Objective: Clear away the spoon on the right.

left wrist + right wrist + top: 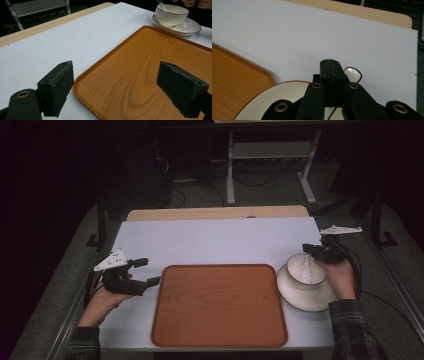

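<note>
A white bowl [305,270] [171,13] stands on a white saucer [295,295] [187,26] at the table's right, beside a brown wooden tray [220,305] [150,70] [234,72]. A white spoon [306,266] [160,3] rests in the bowl. My right gripper [312,251] [331,65] is at the bowl's far rim, shut on the spoon's handle, whose tip [353,73] pokes out past the jaws. My left gripper [150,271] [115,80] hovers open and holds nothing at the tray's left edge.
A white sheet [215,240] [62,40] [312,32] covers the table top, and a wooden strip [215,212] runs along the far edge. Beyond the table are a metal stand [270,165] and cables on the floor.
</note>
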The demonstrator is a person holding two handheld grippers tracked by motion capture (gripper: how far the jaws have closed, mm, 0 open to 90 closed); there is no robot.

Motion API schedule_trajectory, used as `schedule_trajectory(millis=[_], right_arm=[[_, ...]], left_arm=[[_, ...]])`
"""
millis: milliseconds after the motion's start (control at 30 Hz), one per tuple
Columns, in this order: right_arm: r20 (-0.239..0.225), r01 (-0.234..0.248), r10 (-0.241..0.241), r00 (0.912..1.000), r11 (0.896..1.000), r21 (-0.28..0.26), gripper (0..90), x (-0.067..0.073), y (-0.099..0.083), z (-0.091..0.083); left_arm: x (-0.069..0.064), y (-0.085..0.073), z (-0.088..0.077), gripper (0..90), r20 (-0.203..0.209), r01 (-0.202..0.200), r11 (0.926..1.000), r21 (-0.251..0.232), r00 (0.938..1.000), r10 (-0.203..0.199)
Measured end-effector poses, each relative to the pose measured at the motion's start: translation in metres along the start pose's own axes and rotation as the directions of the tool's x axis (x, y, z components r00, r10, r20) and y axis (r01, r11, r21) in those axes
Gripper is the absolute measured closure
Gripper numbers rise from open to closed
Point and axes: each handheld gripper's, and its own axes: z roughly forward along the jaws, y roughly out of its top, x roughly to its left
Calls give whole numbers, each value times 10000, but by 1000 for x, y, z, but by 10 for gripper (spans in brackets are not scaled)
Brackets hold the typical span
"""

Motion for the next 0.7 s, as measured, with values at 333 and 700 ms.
schedule_trajectory(millis=[333,700], right_arm=[[243,-52,47,9997,9998,180,896,-6,-4,-1],[646,-26,6,9979,9995,306,896,-11,-11,-9]], left_arm=[[0,0,-1,137,-19,27,10000,-36,10000,-27],[-1,1,1,137,36,-52,10000,-17,10000,52]])
